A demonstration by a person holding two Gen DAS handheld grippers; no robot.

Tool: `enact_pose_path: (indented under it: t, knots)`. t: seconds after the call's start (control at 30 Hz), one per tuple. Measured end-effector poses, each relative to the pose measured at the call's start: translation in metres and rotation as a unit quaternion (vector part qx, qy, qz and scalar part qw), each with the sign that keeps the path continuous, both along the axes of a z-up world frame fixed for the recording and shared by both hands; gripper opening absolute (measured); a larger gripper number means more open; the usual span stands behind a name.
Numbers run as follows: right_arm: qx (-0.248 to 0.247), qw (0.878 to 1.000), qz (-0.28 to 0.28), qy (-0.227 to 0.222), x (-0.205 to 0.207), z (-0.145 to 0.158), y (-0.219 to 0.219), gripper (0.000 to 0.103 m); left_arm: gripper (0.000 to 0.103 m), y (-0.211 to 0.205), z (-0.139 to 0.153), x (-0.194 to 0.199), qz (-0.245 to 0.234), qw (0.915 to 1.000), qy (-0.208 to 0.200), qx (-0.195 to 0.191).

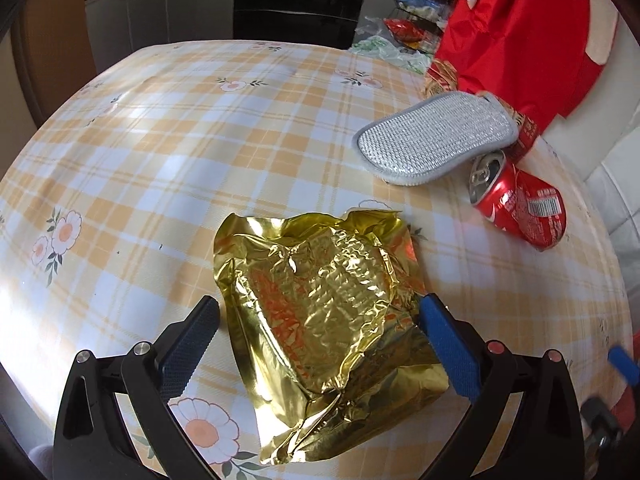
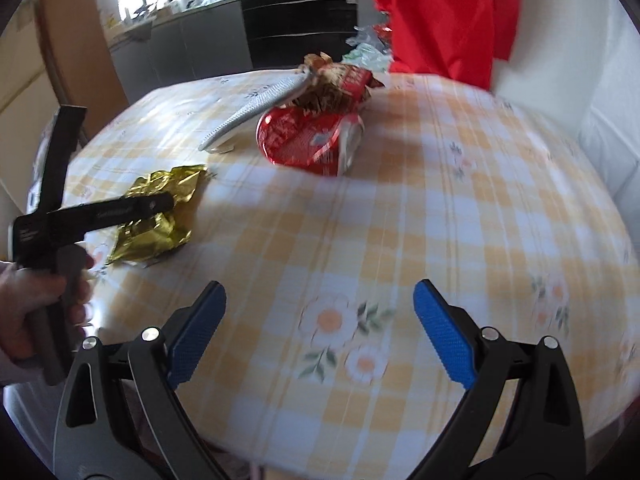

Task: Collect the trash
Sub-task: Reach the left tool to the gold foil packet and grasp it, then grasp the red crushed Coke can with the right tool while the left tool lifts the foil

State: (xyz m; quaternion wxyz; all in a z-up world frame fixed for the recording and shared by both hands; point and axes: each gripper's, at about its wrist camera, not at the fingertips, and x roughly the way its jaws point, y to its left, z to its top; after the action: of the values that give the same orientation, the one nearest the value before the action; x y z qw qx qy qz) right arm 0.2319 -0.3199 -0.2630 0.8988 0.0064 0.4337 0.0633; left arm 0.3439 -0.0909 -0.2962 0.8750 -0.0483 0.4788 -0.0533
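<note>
One checked floral tablecloth [image 2: 460, 220] covers the table near dark kitchen cabinets [image 1: 300, 0].

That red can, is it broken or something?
Yes. The red can is dented and lies on its side on the table, its pull-tab end facing the silver scrubber pad. No spill shows.

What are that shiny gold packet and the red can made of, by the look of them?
The gold packet looks like thin metallised foil or film: mirror-glossy and sharply creased. The red can looks like thin metal, likely aluminium: bare silvery top with a pull-tab opening, printed body dented.
</note>
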Motion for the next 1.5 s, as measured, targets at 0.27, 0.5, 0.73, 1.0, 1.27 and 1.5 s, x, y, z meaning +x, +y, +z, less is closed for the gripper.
enact_pose_path:
  t: [0.27,0.5,0.73,1.0,1.27,1.5]
  knots:
    - [-0.143,0.985,0.081,-0.043,0.061,0.007,0.03,0.093,0.077,0.024,0.009,-0.019,-0.042,0.998,-0.014,-0.045]
    - [-0.189,0.975,0.106,-0.039,0.114,-0.011,0.057,0.093,0.077,0.055,0.029,-0.035,-0.045,0.9959,-0.048,-0.063]
    - [-0.28,0.952,0.113,-0.043,0.149,-0.03,0.085,0.093,0.077,0.072,0.052,-0.04,-0.032,0.9936,-0.082,-0.07]
    - [-0.226,0.969,0.104,0.0,0.17,-0.035,0.078,0.067,0.077,0.083,0.064,-0.05,-0.025,0.9923,-0.101,-0.067]
    - [-0.182,0.978,0.093,-0.045,0.121,-0.012,0.062,0.04,0.077,0.081,0.054,-0.072,-0.025,0.9932,-0.086,-0.074]
    - [-0.142,0.982,0.093,-0.079,0.075,0.011,0.056,0.038,0.077,0.078,0.067,-0.09,-0.034,0.9919,-0.099,-0.072]
